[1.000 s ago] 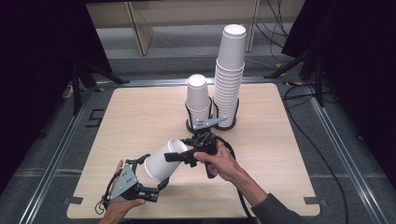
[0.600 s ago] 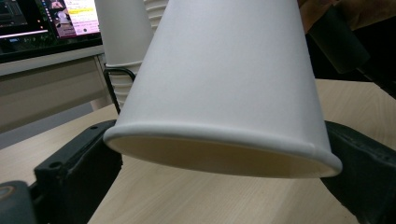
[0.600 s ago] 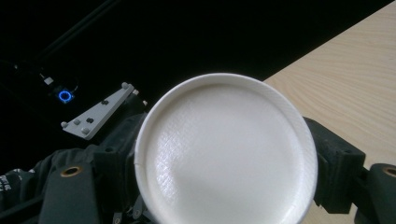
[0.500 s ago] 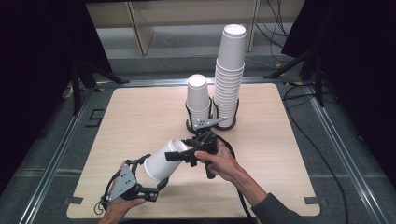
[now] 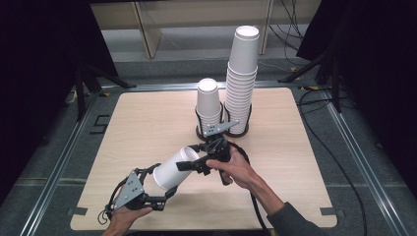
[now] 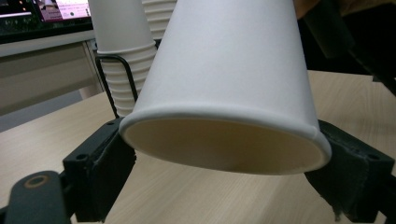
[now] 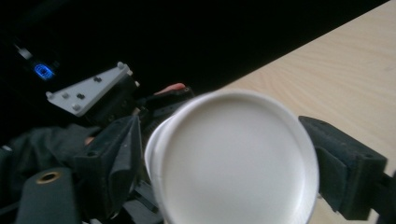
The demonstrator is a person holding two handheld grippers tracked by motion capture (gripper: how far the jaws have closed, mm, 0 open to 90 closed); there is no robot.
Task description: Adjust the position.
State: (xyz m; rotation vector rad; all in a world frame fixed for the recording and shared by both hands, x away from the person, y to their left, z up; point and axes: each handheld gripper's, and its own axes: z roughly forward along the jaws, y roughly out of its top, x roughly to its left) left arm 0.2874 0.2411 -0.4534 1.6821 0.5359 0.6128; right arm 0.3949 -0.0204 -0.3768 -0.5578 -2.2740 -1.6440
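Observation:
A white paper cup (image 5: 174,168) lies tilted in the air over the table's front, held between both grippers. My left gripper (image 5: 160,184) has just been closing its jaws, and they now press on both sides of the cup's wide rim (image 6: 224,70). My right gripper (image 5: 191,157) is shut on the cup's narrow base (image 7: 233,158), with a jaw on either side. In the right gripper view, the left gripper's grey plate (image 7: 88,95) shows behind the cup.
A short stack of cups (image 5: 208,103) and a tall stack (image 5: 242,78) stand in a black wire holder (image 5: 221,130) at the middle back of the wooden table (image 5: 147,118). A black cable (image 5: 255,206) trails from the right gripper.
The left gripper's jaws have closed in on the cup's rim. Both hands and the cup have stayed where they were.

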